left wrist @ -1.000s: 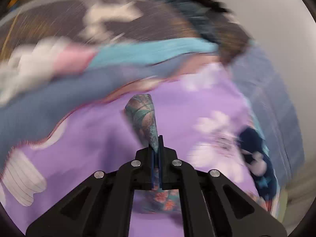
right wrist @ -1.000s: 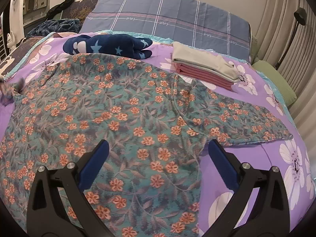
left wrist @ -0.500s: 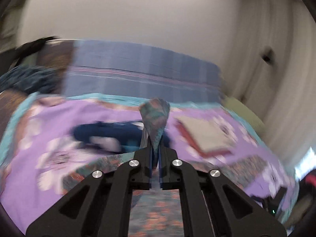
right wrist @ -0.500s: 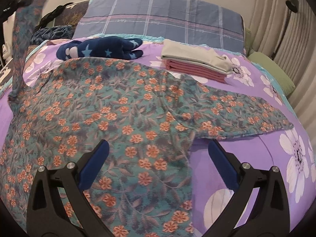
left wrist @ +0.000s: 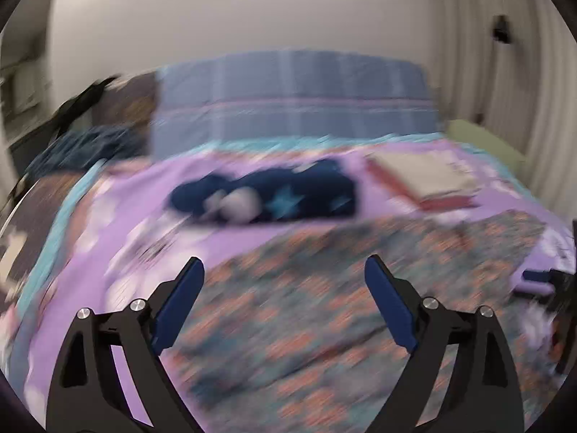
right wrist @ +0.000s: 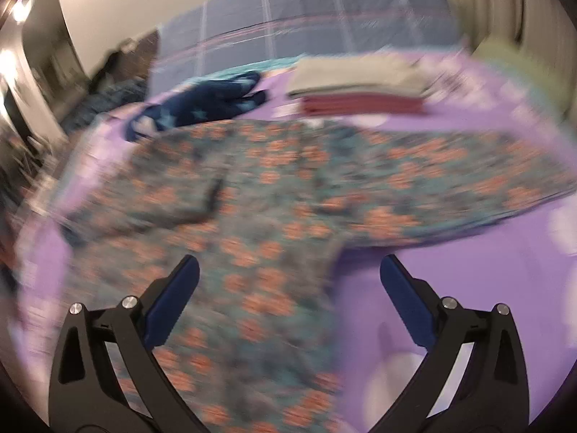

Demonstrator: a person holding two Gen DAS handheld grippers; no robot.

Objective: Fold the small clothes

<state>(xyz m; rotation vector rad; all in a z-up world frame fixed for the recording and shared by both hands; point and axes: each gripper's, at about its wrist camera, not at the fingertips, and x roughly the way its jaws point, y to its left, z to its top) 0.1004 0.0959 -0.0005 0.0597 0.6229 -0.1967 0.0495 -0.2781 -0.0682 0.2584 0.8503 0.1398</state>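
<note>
A teal garment with orange flowers (right wrist: pixel 274 195) lies spread on the purple bedspread (right wrist: pixel 468 259); its left sleeve is folded in over the body. The left wrist view shows the same garment (left wrist: pixel 324 310), blurred. My left gripper (left wrist: pixel 285 270) hovers above its left part, jaws opening wide, nothing between them. My right gripper (right wrist: pixel 288 270) is open over the garment's lower right edge, holding nothing. Its tip (left wrist: pixel 541 276) shows at the right of the left wrist view.
A dark blue star-print garment (right wrist: pixel 202 108) lies crumpled beyond the floral one. A folded stack, beige over red (right wrist: pixel 360 86), sits at the back right. A blue plaid pillow (left wrist: pixel 288 101) leans at the headboard. Curtains (left wrist: pixel 505 72) hang at the right.
My left gripper carried the floral sleeve up and over to the right, then let it go and opened wide. The sleeve now lies on the garment. My right gripper shifted right, staying open.
</note>
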